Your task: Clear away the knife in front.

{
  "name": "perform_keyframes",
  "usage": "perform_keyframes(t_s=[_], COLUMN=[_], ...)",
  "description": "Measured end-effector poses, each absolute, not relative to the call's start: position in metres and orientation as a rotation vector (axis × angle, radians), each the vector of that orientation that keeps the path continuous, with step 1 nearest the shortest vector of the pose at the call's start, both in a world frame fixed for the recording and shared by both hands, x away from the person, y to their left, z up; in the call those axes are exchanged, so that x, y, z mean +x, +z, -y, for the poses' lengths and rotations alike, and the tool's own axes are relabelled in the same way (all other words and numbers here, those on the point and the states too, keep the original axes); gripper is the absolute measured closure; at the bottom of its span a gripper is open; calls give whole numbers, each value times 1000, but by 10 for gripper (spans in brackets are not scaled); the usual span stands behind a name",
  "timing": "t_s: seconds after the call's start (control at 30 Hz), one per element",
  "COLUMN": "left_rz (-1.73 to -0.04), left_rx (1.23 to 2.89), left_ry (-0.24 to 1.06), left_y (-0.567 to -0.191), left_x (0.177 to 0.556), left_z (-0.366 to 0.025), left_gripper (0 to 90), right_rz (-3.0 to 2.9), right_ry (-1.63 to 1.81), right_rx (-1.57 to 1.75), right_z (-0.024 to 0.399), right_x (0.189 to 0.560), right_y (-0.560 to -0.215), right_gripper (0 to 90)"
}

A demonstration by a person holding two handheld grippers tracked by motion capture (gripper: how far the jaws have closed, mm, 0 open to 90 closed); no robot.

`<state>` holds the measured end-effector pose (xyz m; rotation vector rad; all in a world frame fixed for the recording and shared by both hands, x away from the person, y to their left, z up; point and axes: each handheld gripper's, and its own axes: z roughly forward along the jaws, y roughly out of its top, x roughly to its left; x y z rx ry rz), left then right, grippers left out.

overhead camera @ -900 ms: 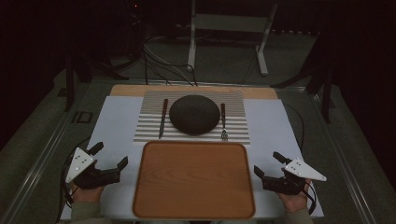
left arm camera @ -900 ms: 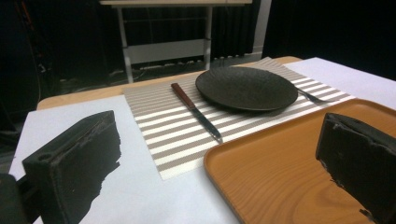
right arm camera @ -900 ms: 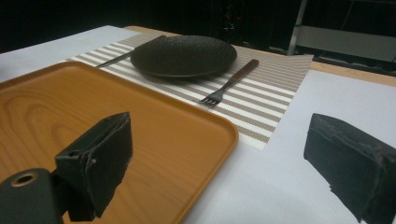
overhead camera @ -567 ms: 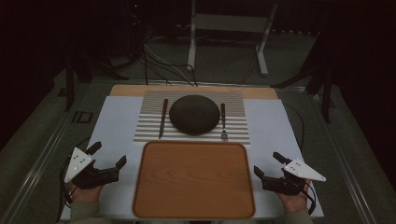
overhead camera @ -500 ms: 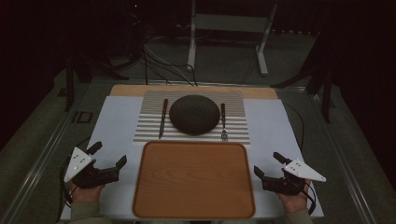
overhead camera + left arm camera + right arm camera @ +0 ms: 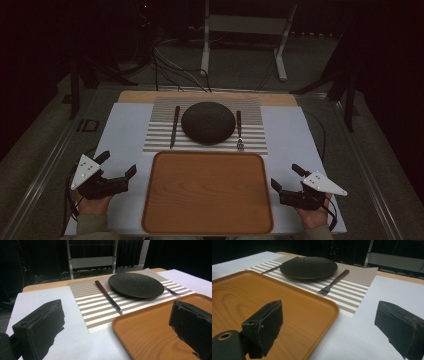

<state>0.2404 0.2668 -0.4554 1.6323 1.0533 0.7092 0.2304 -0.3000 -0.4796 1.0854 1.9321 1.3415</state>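
At the near edge of the table, a wooden tray [image 6: 207, 192] lies bare between the two hands, and nothing has been loaded onto it, so the work looks to be at its very start. From the tray's middle, the left gripper [image 6: 116, 168] rests at about nine o'clock and the right gripper [image 6: 286, 177] at about three o'clock, each just beside a tray edge and apart from it. Both point up the table with jaws spread wide and nothing between them; the left gripper view and the right gripper view each show the two black jaws well apart over white table cover and tray rim. At twelve o'clock from the tray, a striped placemat [image 6: 205, 140] carries a dark round plate [image 6: 208, 122], with a knife [image 6: 173, 127] at the plate's nine o'clock and a fork [image 6: 239, 131] at its three o'clock, both lying straight and just beside the plate without touching it. All three sit untouched on the placemat. Judging from this layout, clearing the setting onto the tray seems the likely job, and every part of it remains: reaching forward, gripping each piece, and carrying it back to the tray.
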Motion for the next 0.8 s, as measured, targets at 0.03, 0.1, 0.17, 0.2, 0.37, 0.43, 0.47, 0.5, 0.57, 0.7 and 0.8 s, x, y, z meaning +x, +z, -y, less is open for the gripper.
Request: perform_keyframes(t_s=[0.03,0.1,0.17,0.2,0.37,0.43,0.47,0.5,0.57,0.7,0.8], left_rz=[-1055,-1057,-1056,-1057,-1063,-1063,-1063,-1061,-1060,-1059,-1063], left_rx=[1636,1639,1643,1644,1647,1652,1653,1657,1660,1670,1673], left_ry=[707,706,708,710,709,707,707,708,709,711,713], left_y=[-455,-455,-455,-455,-455,-454,-454,-453,-452,-450,-450], left_x=[241,242,242,243,245,246,247,247,249,251,252], left_z=[-267,-266,-266,-266,-266,-266,-265,-265,-265,-264,-265], left_gripper=[3,3,3,3,3,3,3,3,3,3,3], right_rz=[-1931,-1929,-1929,-1929,-1925,-1924,-1923,-1924,-1924,-1925,-1926], right_ry=[1342,1343,1343,1343,1344,1345,1344,1344,1344,1343,1345], right_rx=[1086,1088,1089,1088,1088,1089,1087,1087,1089,1087,1086], right_z=[300,300,300,300,301,301,301,301,300,301,300], right_x=[230,230,230,230,230,230,231,231,230,231,231], right_y=[-480,-480,-480,-479,-479,-479,-479,-479,-479,-479,-479], right_gripper=[80,80,80,80,80,80,81,80,81,80,81])
